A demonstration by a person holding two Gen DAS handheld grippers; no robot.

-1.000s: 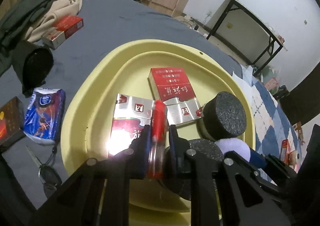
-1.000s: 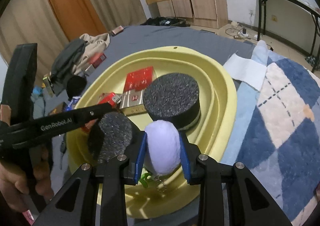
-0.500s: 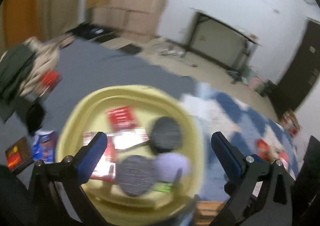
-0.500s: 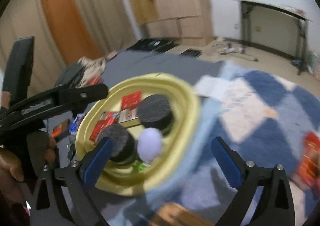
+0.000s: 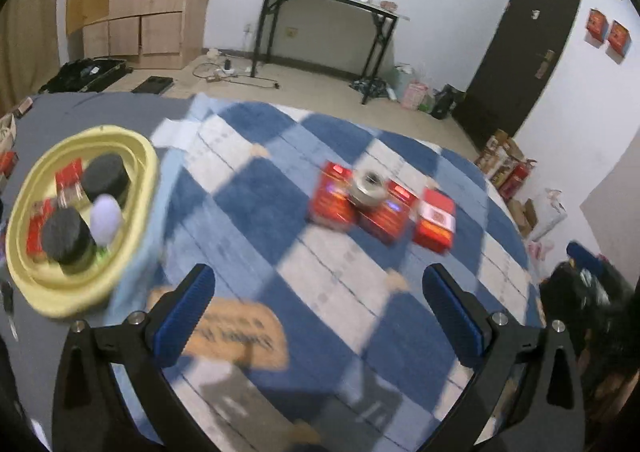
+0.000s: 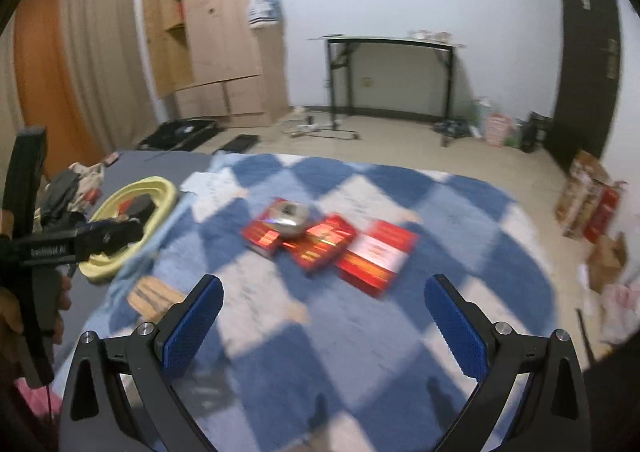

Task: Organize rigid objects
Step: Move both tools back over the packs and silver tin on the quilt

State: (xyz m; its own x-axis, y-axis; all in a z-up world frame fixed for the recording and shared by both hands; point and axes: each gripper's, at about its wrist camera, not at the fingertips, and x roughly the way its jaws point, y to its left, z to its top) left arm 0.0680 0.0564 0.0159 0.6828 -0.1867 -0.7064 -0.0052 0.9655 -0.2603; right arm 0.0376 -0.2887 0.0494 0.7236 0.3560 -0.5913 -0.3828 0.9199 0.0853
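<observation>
Left wrist view shows my left tool spread wide, blue pads well apart with nothing between them; its jaws have just been opening. It hangs over a blue-and-white checked blanket. Far to the left sits the yellow basin, holding two black foam discs, a pale lilac plush ball between them, and red cigarette packs. Ahead on the blanket, three red boxes lie side by side, blurred, with a silvery round tin resting on top of the left two. A tan wooden piece lies on the blanket just past the left pad.

From the right wrist, my right tool is likewise spread wide and empty, its jaws having just been opening. Those red boxes and the tin sit ahead of it. At the left edge I see a hand gripping the other tool's handle, the yellow basin beyond.
</observation>
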